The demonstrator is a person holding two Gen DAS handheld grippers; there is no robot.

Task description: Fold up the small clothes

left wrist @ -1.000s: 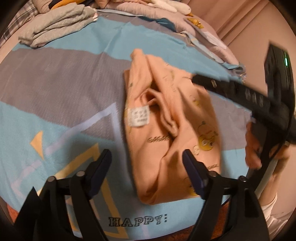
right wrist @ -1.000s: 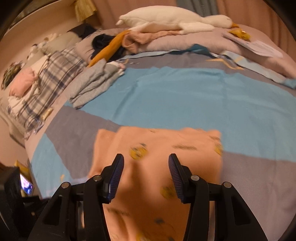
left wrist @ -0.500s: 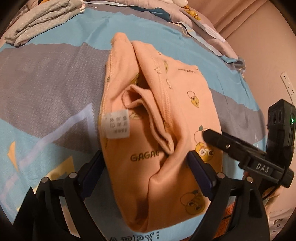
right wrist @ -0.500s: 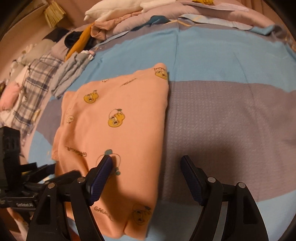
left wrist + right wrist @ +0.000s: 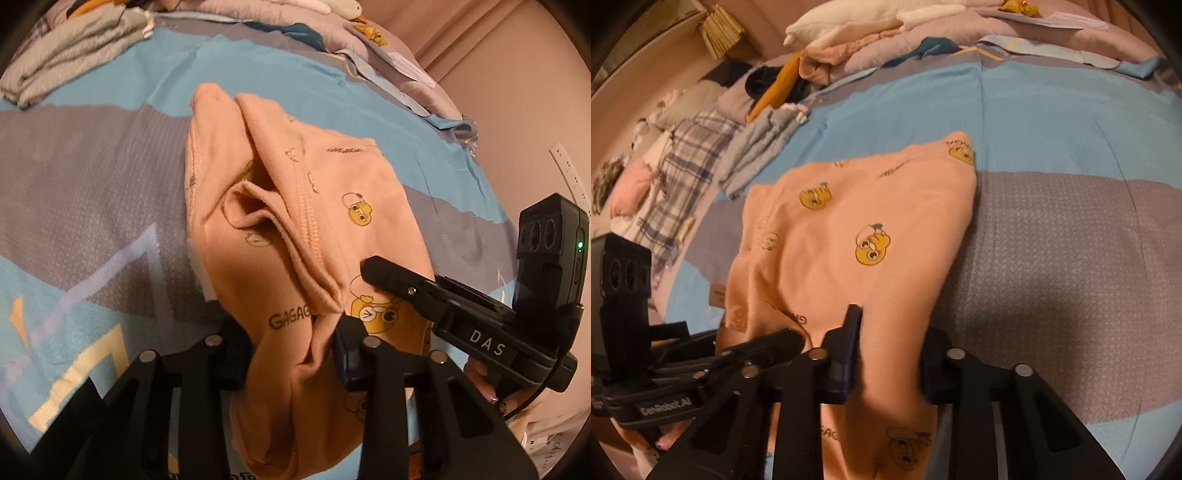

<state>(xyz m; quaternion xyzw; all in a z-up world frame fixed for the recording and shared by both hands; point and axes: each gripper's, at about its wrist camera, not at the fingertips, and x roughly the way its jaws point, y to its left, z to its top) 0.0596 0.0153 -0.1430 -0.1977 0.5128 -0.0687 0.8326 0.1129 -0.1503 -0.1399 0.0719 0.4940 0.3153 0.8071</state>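
The near end of the peach garment (image 5: 295,236) runs out past the bottom edge of the left wrist view, and its fabric bunched between the left gripper (image 5: 291,343) pads hides their inner faces as the jaws close. In the right wrist view the right gripper (image 5: 886,354) covers the cloth it closes on, and the garment's label (image 5: 718,295) is too small to read. The grey folded pile (image 5: 70,55) at the bed's far edge is cut off.
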